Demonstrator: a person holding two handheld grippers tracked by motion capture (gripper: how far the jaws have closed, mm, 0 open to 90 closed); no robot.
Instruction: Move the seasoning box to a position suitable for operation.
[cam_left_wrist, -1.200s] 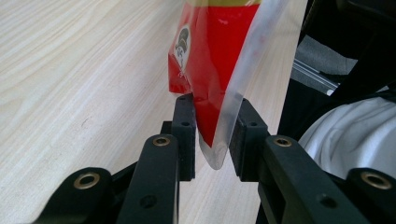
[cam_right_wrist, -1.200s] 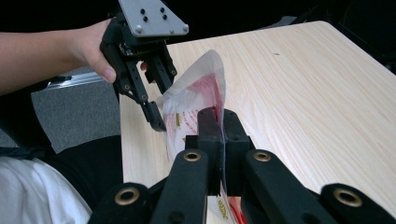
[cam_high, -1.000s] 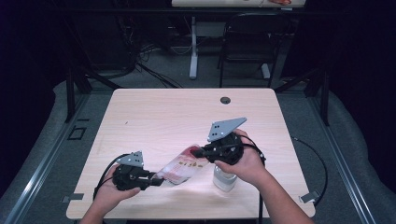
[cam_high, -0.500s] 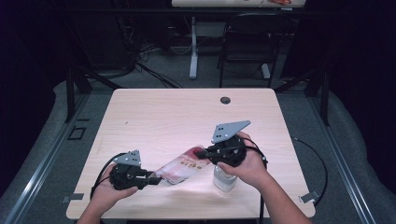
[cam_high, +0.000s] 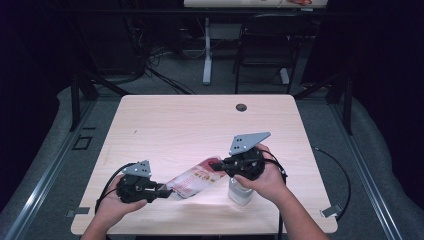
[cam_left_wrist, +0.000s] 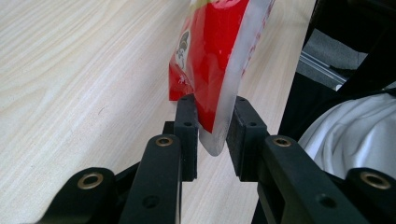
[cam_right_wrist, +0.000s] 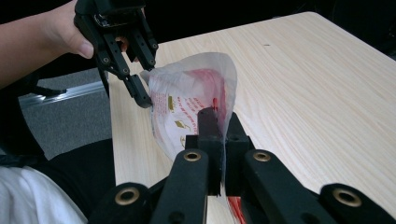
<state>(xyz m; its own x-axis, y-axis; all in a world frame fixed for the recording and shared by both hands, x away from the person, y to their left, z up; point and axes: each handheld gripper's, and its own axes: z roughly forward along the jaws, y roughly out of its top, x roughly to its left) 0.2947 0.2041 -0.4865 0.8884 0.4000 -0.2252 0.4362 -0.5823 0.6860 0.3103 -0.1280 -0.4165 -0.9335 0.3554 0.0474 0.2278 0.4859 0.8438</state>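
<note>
Right gripper (cam_right_wrist: 218, 122) clamped on snack bag (cam_high: 194, 177); left gripper (cam_left_wrist: 214, 131) open around other end, not pinching. Bag unopened; jar (cam_high: 239, 192) waits.

We counted one red-and-clear plastic pouch (cam_high: 194, 178), one clear container (cam_high: 239, 192) standing on the surface (cam_high: 190, 125), two grippers, a left gripper (cam_high: 162, 190) and a right gripper (cam_high: 216, 164), and two hands, one left hand (cam_high: 112, 202) and one right hand (cam_high: 265, 177).
</note>
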